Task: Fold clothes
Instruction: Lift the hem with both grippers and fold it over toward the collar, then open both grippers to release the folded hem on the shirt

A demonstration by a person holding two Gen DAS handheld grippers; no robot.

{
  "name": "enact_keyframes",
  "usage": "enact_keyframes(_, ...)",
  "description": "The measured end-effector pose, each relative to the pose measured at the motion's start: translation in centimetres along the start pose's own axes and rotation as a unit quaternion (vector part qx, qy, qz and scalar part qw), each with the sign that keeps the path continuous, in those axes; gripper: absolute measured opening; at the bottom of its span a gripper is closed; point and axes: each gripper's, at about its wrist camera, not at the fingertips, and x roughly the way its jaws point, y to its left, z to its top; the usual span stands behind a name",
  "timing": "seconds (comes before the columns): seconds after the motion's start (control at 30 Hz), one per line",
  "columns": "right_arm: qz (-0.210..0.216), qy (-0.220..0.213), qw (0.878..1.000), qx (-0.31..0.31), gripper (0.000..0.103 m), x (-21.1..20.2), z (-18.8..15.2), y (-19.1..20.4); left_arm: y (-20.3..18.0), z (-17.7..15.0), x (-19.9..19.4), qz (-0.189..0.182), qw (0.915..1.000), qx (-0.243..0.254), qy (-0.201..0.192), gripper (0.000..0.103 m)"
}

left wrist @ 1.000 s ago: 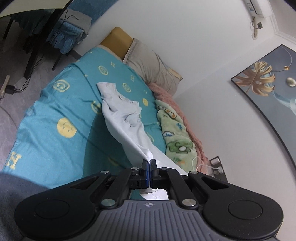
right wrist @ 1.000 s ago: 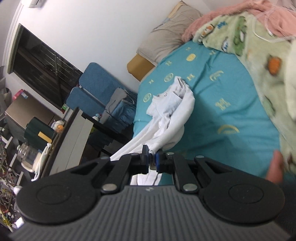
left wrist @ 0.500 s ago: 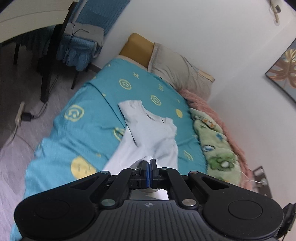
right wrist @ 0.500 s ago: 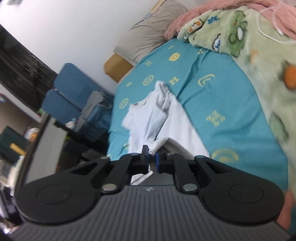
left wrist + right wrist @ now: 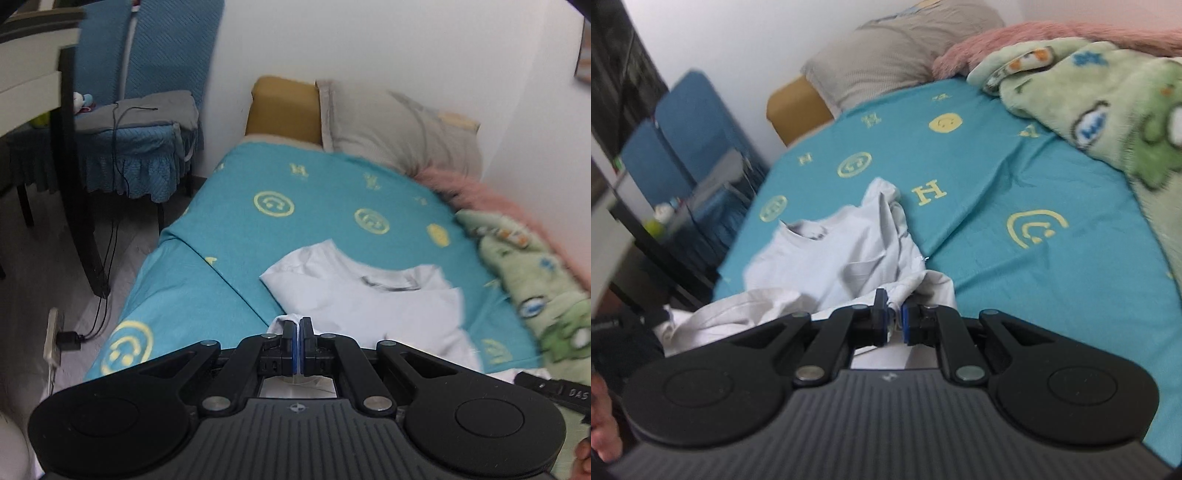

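Here the white T-shirt [image 5: 373, 306] stretched collar-away from both tongs, the left gripper [image 5: 297, 325] and right gripper [image 5: 894, 314] each pinching its near hem.

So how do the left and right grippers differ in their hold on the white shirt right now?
The left gripper has its pads pressed nearly together on a thin edge of the white shirt; the right gripper shows a visible gap, with bunched cloth between its pads. Ahead of the left the shirt lies fairly flat; ahead of the right it is rumpled. Both are shut on the shirt's near edge.
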Motion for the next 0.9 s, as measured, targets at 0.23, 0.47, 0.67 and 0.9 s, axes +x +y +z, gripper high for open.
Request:
enact_keyframes(0.23,-0.009,0.015,0.999,-0.027,0.012,3.9,-1.1,-0.7,0.2,-2.2,5.2,0.016,0.9993,0.023,0.027,0.013)
enact_keyframes(0.47,-0.024,-0.031,0.998,-0.058,0.090,-0.5,-1.3,1.4,-1.2,-4.1,-1.0,0.023,0.9983,0.047,-0.026,0.076)
enact_keyframes(0.67,-0.019,-0.068,0.993,-0.094,0.089,-7.6,-2.5,4.3,-3.9,-5.6,-9.1,-0.001,0.9944,0.079,-0.070,0.082)
enact_keyframes(0.9,-0.009,-0.090,0.992,-0.092,0.089,-15.3,-5.0,6.3,-6.1,-7.9,-17.5,-0.017,0.9848,0.119,-0.126,0.087)
